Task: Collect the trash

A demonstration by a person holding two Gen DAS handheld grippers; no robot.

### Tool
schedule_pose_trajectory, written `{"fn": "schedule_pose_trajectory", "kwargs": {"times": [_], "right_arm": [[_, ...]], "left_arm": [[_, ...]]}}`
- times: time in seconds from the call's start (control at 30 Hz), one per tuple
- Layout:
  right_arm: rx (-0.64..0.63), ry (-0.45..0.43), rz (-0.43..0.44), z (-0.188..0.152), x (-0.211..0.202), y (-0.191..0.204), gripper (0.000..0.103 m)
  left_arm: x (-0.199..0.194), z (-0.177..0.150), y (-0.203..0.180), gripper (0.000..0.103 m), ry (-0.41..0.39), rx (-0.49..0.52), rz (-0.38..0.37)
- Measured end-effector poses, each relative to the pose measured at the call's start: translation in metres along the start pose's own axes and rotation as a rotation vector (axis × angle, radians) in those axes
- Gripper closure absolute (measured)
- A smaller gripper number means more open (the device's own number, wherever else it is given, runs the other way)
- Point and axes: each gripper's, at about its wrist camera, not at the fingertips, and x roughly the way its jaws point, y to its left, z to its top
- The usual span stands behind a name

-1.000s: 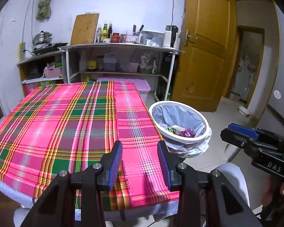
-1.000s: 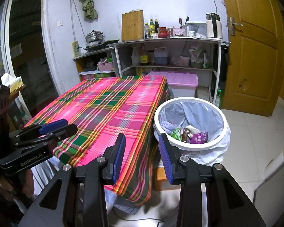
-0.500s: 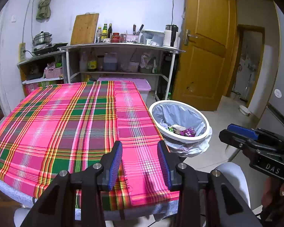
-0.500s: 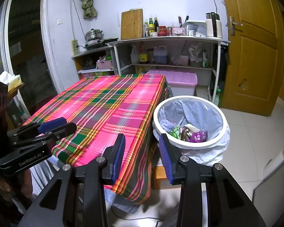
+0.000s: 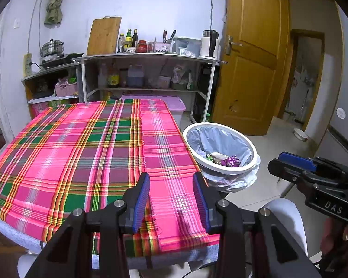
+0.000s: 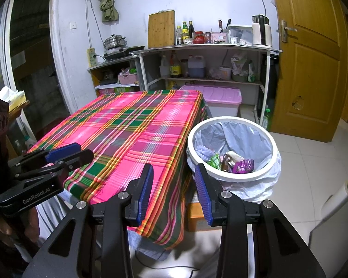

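A white trash bin (image 5: 246, 169) with a pale liner stands on the floor at the table's right side; it also shows in the right wrist view (image 6: 234, 178). Several wrappers (image 6: 229, 163), green, brown and purple, lie inside it. My left gripper (image 5: 171, 194) is open and empty over the near edge of the plaid tablecloth (image 5: 81, 148). My right gripper (image 6: 174, 185) is open and empty, held above the table's near right corner, just left of the bin. Each gripper appears at the edge of the other's view.
A metal shelf unit (image 5: 148, 56) with bottles, a cutting board and a kettle stands behind the table. A pink storage box (image 6: 220, 97) sits under it. A wooden door (image 6: 313, 58) is at the right. A cardboard box (image 6: 197, 213) sits by the bin.
Both grippers have drawn back and risen slightly from the table and bin. Both stay open and empty. The bin's contents have not moved.
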Motion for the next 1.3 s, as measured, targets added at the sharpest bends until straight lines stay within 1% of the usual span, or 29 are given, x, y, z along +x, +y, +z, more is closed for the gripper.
{"fn": "schedule_pose_trajectory", "kwargs": {"times": [1.3], "right_arm": [[-0.002,0.003,-0.002,-0.0018,0.0021,0.0003,0.064]], "left_arm": [[-0.0018,-0.0008,0.0007,0.065,-0.001,0.002,0.004]]}}
